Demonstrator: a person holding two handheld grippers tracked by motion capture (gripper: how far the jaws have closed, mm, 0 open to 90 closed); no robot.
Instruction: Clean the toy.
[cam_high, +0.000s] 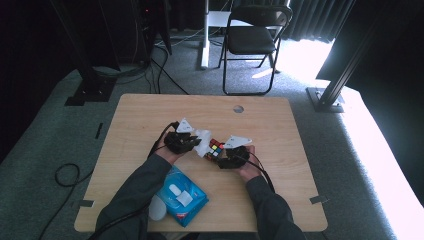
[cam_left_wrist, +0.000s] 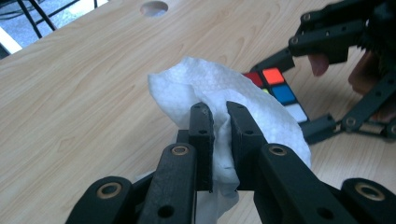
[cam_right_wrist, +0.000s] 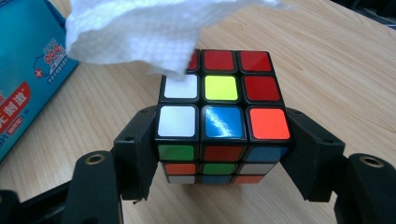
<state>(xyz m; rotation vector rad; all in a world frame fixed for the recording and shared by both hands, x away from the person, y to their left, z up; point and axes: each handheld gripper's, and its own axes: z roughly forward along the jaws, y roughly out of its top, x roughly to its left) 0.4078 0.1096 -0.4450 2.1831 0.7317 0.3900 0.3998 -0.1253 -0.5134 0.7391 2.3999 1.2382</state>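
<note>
A scrambled colour cube (cam_right_wrist: 219, 107) sits between the jaws of my right gripper (cam_right_wrist: 219, 154), which is shut on its two sides. In the high view the cube (cam_high: 215, 148) lies at the table's middle with the right gripper (cam_high: 227, 159) just right of it. My left gripper (cam_left_wrist: 219, 140) is shut on a crumpled white tissue (cam_left_wrist: 219, 88), and the tissue (cam_right_wrist: 154, 32) drapes over the cube's far top corner. From above, the left gripper (cam_high: 187, 142) is left of the cube, with the tissue (cam_high: 202, 140) between them.
A teal wet-wipe packet (cam_high: 181, 196) lies near the wooden table's (cam_high: 150, 115) front edge, under my left forearm. A round hole (cam_high: 238, 108) is in the tabletop at the back. A black folding chair (cam_high: 252, 40) stands beyond the table.
</note>
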